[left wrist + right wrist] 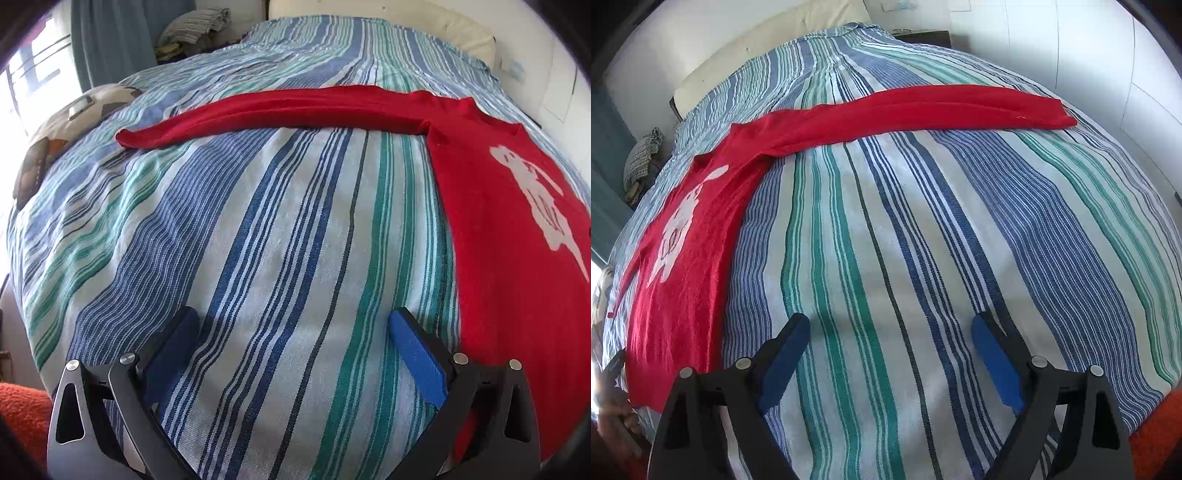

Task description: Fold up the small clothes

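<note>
**Operator:** Left wrist view, item one: red long-sleeved top (pixel 509 229), laid flat on the bed, white print facing up. From my left gripper (pixel 295 325) its body lies to the right, the near side edge just beside the right-hand finger; one sleeve (pixel 266 114) runs leftward, straight across the bed ahead of the fingers.

**Checker:** And from the other side?

**Operator:** Mirrored. From my right gripper (pixel 890 328) the body sits to the left, and the other sleeve (pixel 942 105) stretches out to the right, cuff well apart from the fingers. Long axis sleeve to sleeve, crosswise to both grippers.

**Checker:** Gripper states?

**Operator:** Both spread wide, nothing between the blue pads (pixel 993 362), hovering over bare cover.

**Checker:** Which arm is nearer?

**Operator:** Each to its own sleeve; the left looks closer to the body hem. I judge no fold is yet made.

**Checker:** Surface, room?

**Operator:** Striped bedcover (pixel 258 258), blue, green and white, slightly rumpled, soft underneath. Cream headboard (pixel 775 40), patterned cushion (pixel 74 122) at the window side, teal curtain (pixel 110 40), white wall panels (pixel 1089 55).
</note>
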A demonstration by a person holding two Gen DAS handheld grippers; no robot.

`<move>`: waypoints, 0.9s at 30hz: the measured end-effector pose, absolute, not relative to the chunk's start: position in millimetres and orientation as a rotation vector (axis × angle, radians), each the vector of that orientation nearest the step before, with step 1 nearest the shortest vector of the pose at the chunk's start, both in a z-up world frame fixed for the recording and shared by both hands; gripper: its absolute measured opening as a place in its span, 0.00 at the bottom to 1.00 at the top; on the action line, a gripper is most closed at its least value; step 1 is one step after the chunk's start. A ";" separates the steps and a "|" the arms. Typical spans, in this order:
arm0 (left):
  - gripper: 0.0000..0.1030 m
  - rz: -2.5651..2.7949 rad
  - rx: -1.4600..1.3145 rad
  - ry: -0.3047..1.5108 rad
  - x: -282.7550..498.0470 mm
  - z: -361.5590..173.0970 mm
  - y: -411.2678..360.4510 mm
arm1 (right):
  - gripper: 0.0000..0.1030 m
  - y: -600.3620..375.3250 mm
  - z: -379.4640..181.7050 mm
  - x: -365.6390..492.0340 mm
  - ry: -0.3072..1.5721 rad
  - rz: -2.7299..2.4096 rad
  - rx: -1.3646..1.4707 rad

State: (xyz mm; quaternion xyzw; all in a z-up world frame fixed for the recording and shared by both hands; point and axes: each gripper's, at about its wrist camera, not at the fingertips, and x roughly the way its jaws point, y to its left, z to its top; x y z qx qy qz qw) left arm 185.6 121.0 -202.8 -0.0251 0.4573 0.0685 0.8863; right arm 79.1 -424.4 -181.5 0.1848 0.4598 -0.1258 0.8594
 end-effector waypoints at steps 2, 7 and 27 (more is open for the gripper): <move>1.00 0.149 -0.043 0.951 184.1 -203.7 119.1 | 0.95 -416.3 -185.4 82.4 0.988 -0.261 0.336; 1.00 0.151 -0.043 0.961 184.3 -204.2 119.2 | 1.00 -403.6 -191.7 86.3 1.008 -0.275 0.245; 1.00 0.146 -0.033 0.951 181.8 -204.0 118.7 | 1.00 -399.4 -194.5 82.8 0.979 -0.299 0.204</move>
